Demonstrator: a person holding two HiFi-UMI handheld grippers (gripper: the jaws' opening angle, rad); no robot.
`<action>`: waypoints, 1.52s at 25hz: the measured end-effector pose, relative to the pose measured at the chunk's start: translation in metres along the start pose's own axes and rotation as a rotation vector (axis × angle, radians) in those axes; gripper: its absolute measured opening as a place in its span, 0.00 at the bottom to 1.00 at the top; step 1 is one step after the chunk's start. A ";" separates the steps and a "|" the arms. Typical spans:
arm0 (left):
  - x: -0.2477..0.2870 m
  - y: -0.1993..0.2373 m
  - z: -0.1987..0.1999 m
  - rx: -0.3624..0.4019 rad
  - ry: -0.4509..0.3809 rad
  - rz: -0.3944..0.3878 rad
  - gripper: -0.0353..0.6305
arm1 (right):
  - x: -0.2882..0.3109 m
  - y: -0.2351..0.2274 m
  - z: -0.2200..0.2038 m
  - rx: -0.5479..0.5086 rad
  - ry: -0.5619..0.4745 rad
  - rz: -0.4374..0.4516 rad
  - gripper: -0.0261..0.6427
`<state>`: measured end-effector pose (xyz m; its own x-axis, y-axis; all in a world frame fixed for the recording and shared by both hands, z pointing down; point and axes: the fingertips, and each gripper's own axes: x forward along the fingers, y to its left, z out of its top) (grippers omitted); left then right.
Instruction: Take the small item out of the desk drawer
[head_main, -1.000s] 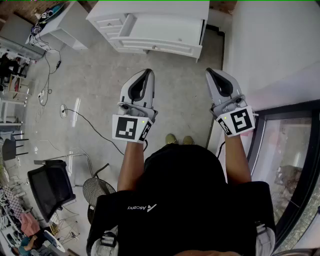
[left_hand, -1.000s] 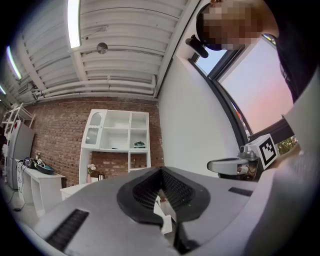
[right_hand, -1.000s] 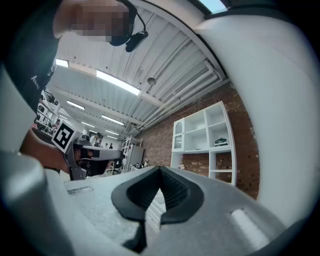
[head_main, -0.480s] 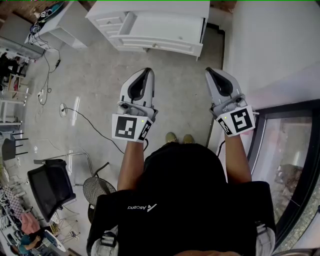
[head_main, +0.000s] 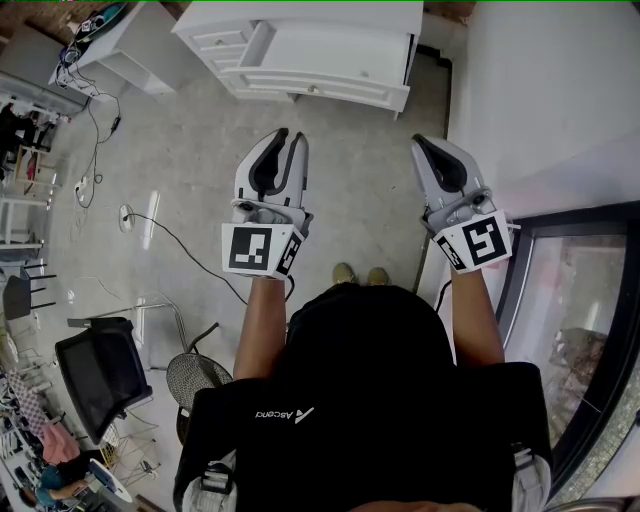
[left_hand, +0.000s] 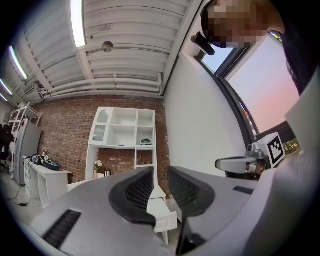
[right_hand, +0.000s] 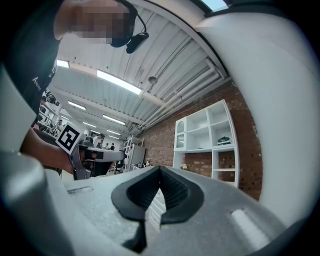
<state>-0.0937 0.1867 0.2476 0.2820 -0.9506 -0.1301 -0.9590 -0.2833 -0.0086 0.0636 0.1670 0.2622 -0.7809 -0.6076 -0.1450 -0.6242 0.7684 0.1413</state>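
Note:
A white desk (head_main: 330, 60) with several drawers stands on the floor ahead of me; one drawer (head_main: 250, 48) at its left end looks pulled out. No small item shows. My left gripper (head_main: 286, 136) is held at chest height, its jaws opening with nothing between them; in the left gripper view (left_hand: 159, 173) the desk (left_hand: 162, 212) shows through the gap. To the right, my right gripper (head_main: 418, 143) is shut and empty, its pads meeting in the right gripper view (right_hand: 160, 168). Both are well short of the desk.
A black office chair (head_main: 100, 372) and a round mesh stool (head_main: 196, 381) stand at my left. A cable (head_main: 185, 248) runs over the concrete floor. A white wall and glass pane (head_main: 585, 320) close off the right. A white shelf unit (left_hand: 125, 131) stands against the brick wall.
The left gripper's jaws have parted and it has shifted slightly forward. The right gripper has stayed where it was, still shut.

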 end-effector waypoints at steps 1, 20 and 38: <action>0.001 0.003 -0.001 0.000 0.004 0.001 0.19 | 0.002 0.001 0.000 0.000 0.001 0.000 0.04; 0.026 0.069 -0.019 0.001 0.034 -0.054 0.34 | 0.057 0.011 -0.012 -0.030 0.043 -0.041 0.04; 0.136 0.142 -0.095 0.035 0.197 -0.149 0.34 | 0.142 -0.061 -0.060 -0.044 0.079 -0.099 0.04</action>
<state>-0.1885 0.0056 0.3229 0.4169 -0.9062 0.0712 -0.9060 -0.4206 -0.0480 -0.0108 0.0215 0.2920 -0.7136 -0.6956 -0.0834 -0.6978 0.6950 0.1736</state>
